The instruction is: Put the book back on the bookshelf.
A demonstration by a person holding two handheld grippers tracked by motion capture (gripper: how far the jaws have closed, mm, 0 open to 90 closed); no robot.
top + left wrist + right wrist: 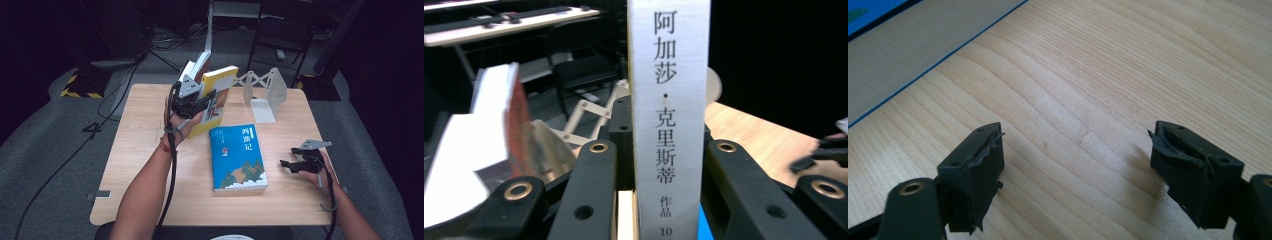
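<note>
Dark room, wooden table (150, 150). Left gripper (197, 100) clenched on yellow book (216, 95), raised, lower spine hidden between jaws. Right gripper (292, 165) released, blue book (237, 157) beside it, cut off in right gripper view.

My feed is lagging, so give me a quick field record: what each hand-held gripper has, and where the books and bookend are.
left hand-held gripper: shut on yellow book, held upright above the table
right hand-held gripper: open, nothing between the jaws, low over bare wood
blue book: flat on the table, cover up
white bookend: at the table's far edge, holding no book
</note>
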